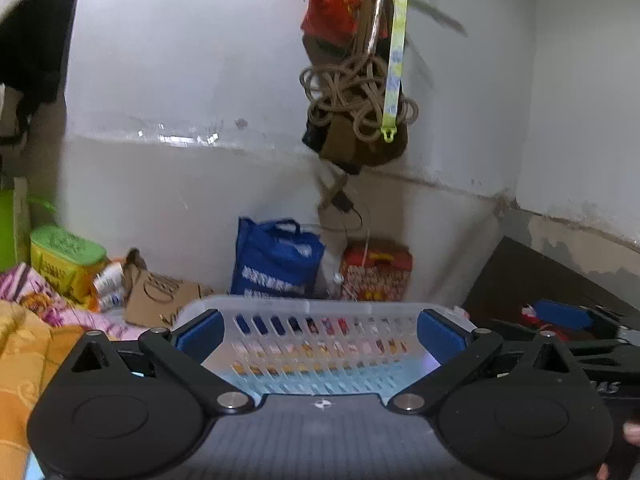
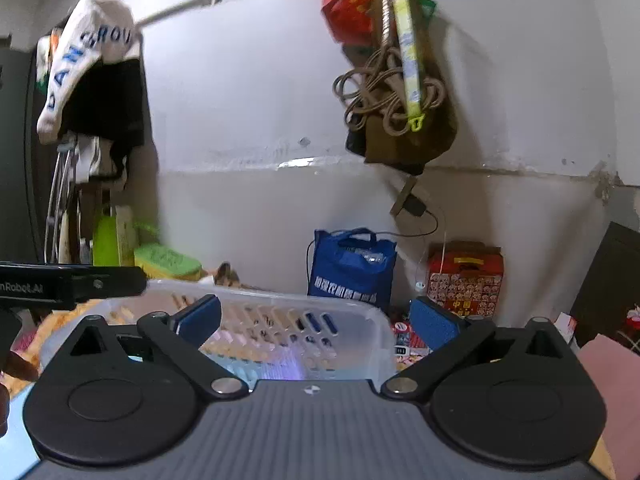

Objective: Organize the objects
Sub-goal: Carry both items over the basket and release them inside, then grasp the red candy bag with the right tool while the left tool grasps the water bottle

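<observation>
A clear plastic basket with slotted walls sits just in front of both grippers. In the left wrist view my left gripper is open, its blue pads spread wide on either side of the basket's near wall. In the right wrist view the basket lies ahead and to the left, and my right gripper is open over its right end. The left gripper's black body shows at the left edge. The inside of the basket is hidden.
A blue tote bag and a red printed box stand against the white wall. A cardboard piece, a green-lidded yellow tin and orange bedding lie left. A brown bag with rope hangs above. Dark furniture stands right.
</observation>
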